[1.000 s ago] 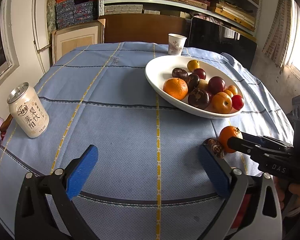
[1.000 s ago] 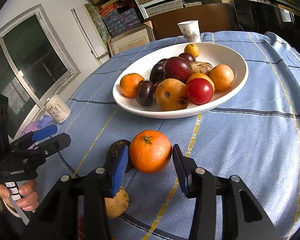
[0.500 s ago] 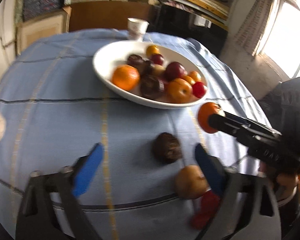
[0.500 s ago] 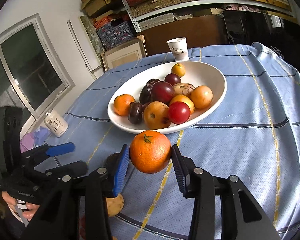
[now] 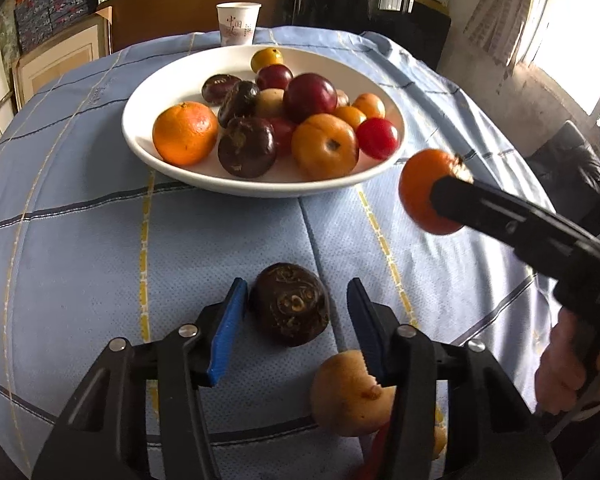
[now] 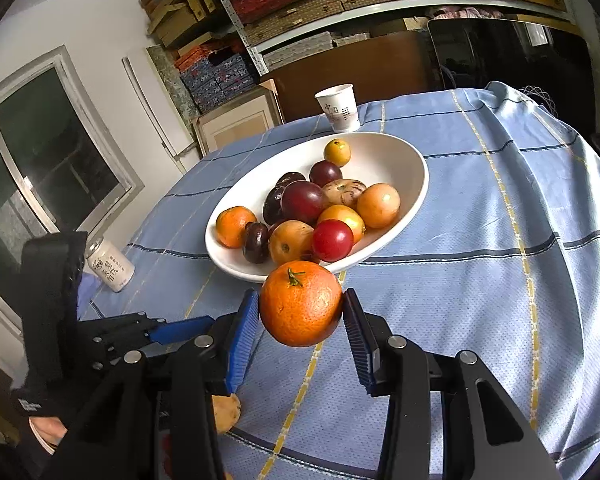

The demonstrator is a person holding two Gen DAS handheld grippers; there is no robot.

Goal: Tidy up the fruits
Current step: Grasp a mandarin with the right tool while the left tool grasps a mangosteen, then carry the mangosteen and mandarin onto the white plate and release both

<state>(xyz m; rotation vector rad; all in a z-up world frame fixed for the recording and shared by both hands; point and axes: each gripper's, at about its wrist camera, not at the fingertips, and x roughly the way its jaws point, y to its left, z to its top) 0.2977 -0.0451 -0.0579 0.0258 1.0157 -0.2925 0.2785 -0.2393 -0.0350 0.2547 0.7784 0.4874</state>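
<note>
In the left wrist view, the left tongs (image 5: 294,308) point down at the blue checked cloth (image 5: 80,248) that covers the surface. Their blue pads (image 5: 228,332) are closing around a dark brown fruit (image 5: 290,308) that lies on the cloth between them; the left pad is just beside its skin and a gap shows on the right side, so they do not grip it yet. Just right of that, at the near edge, a tan fruit (image 5: 348,392) lies on the cloth, partly hidden by the right finger, with something red under it that is too hidden to name. Beyond, in the middle of the cloth, stands a white bowl (image 5: 148,120) holding an orange, dark purple and red plums, yellow and orange fruits and a red tomato. A paper cup (image 5: 238,24) stands behind the bowl. Further right, the right tongs (image 5: 436,196) reach in from the side, clamped on an orange (image 5: 418,188) held in the air near the bowl's rim; a hand (image 5: 564,368) holds their grip.

In the right wrist view, a drink can (image 6: 110,266) stands at the left edge of the cloth, with the left tongs below it. The bowl sits in the middle, and the held orange hangs just before its near rim, pinched between both blue pads, stem up.
</note>
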